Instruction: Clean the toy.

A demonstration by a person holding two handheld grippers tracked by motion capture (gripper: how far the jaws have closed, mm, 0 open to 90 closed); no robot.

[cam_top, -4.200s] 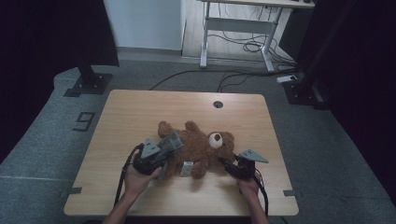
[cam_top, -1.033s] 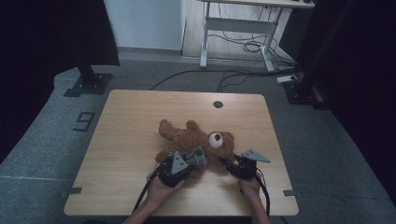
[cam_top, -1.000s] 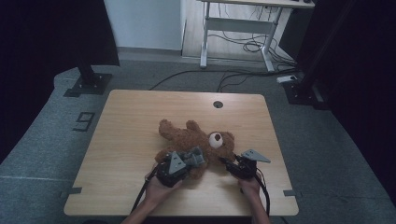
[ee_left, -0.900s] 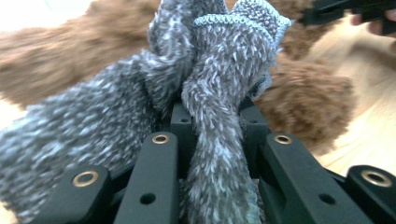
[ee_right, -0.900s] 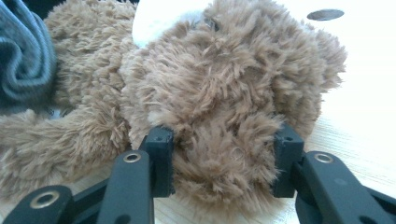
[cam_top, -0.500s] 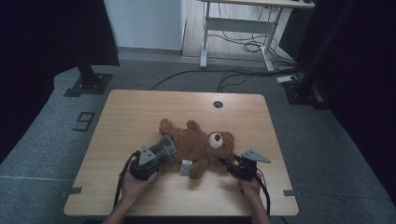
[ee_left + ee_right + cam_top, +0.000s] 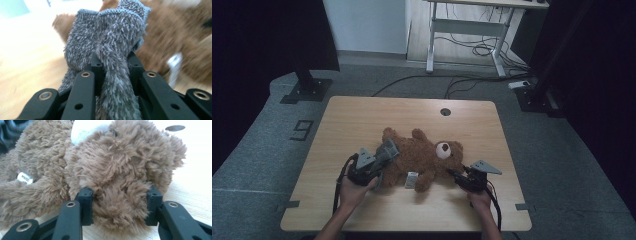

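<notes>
A brown teddy bear [image 7: 422, 155] lies on its back on the wooden table [image 7: 362, 120], head toward the right. My left gripper [image 7: 379, 157] is at the bear's left side, shut on a grey fuzzy cloth [image 7: 388, 149]. In the left gripper view the cloth [image 7: 110, 37] stands bunched between the jaws of that gripper [image 7: 113, 62], with the bear [image 7: 162, 37] blurred behind. My right gripper [image 7: 457, 176] is at the bear's head. In the right gripper view its jaws [image 7: 118, 202] press into the fur of the bear's head [image 7: 112, 170] from both sides.
A white tag [image 7: 411, 180] hangs from the bear's side near the front. A round cable hole [image 7: 445, 112] sits at the table's far edge. Beyond the table stand a white desk frame [image 7: 467, 25], floor cables and black stand bases [image 7: 304, 90].
My left gripper has carried the grey cloth from over the bear's belly leftward to the bear's left side. The right gripper and the bear's head have stayed put.
</notes>
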